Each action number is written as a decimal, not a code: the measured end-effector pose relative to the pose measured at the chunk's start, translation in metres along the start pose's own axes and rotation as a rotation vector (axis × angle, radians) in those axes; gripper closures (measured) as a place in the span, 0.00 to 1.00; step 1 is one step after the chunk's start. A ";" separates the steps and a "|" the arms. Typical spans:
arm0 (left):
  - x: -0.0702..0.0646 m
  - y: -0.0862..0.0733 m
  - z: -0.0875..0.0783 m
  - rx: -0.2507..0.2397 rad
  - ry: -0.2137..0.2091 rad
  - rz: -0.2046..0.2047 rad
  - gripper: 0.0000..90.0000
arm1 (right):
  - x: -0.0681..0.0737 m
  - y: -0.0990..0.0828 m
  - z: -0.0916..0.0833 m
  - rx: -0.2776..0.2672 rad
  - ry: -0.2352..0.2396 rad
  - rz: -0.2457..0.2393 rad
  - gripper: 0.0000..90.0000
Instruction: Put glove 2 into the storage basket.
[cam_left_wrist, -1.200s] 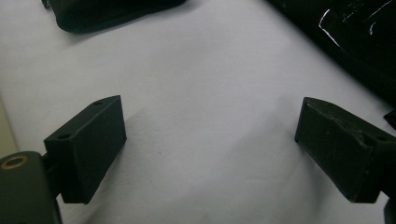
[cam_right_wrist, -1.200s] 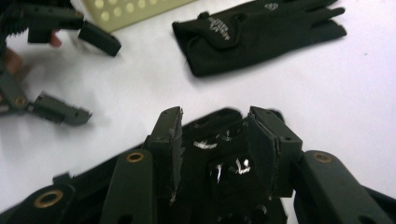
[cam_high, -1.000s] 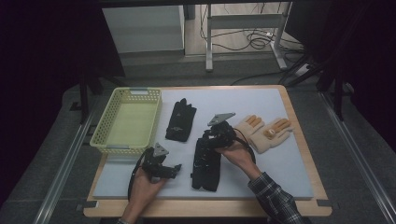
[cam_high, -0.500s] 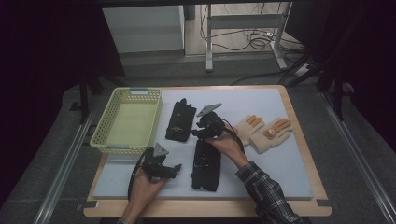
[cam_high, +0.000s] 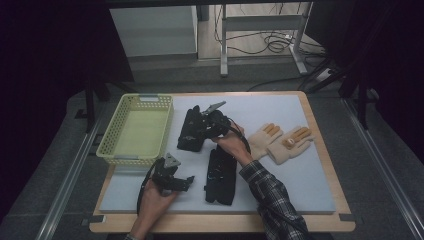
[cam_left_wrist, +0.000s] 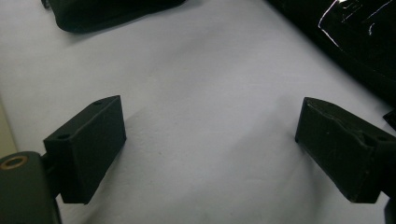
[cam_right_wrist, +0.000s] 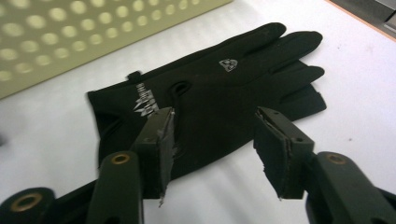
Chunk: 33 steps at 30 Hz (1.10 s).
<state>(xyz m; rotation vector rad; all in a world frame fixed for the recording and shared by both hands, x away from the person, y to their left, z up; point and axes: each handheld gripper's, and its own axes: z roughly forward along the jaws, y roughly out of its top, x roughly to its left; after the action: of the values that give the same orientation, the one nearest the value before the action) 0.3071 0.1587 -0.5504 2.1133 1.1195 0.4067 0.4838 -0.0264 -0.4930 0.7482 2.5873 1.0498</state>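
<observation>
Two black gloves lie on the white mat: one (cam_high: 189, 131) beside the basket, the other (cam_high: 220, 176) nearer the front edge. My right gripper (cam_high: 201, 130) hovers over the glove by the basket. In the right gripper view that glove (cam_right_wrist: 219, 88) lies flat with a small white logo, and the right gripper (cam_right_wrist: 215, 116) stands open above its cuff end; its jaws have just been opening, and the pads press on nothing. My left gripper (cam_high: 186, 182) rests low on the mat at the front left, and in its own view the left gripper (cam_left_wrist: 210, 107) is open wide over bare mat.
A yellow perforated basket (cam_high: 112, 144) stands at the mat's left side. A pair of beige gloves (cam_high: 280, 144) lies to the right. The white mat (cam_high: 300, 185) covers a wooden table. The edge of a black glove (cam_left_wrist: 359, 37) lies just past the left jaws.
My right gripper has moved left and away from the front glove to the glove by the basket, and its jaws have spread wider. The left gripper has stayed put.
</observation>
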 end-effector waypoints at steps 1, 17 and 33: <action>0.000 0.000 0.000 -0.001 -0.001 -0.001 0.10 | -0.001 0.001 0.002 0.002 -0.002 -0.003 0.50; 0.000 0.000 0.000 -0.001 -0.002 0.000 0.09 | -0.006 0.011 0.053 0.068 -0.011 0.017 0.37; 0.000 0.000 0.000 0.000 -0.002 0.000 0.09 | -0.006 0.009 0.054 0.073 0.014 0.095 0.86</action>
<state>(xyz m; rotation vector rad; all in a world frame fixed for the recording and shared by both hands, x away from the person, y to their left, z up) 0.3071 0.1585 -0.5505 2.1130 1.1188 0.4046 0.5143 0.0069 -0.5243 0.8921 2.6384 0.9945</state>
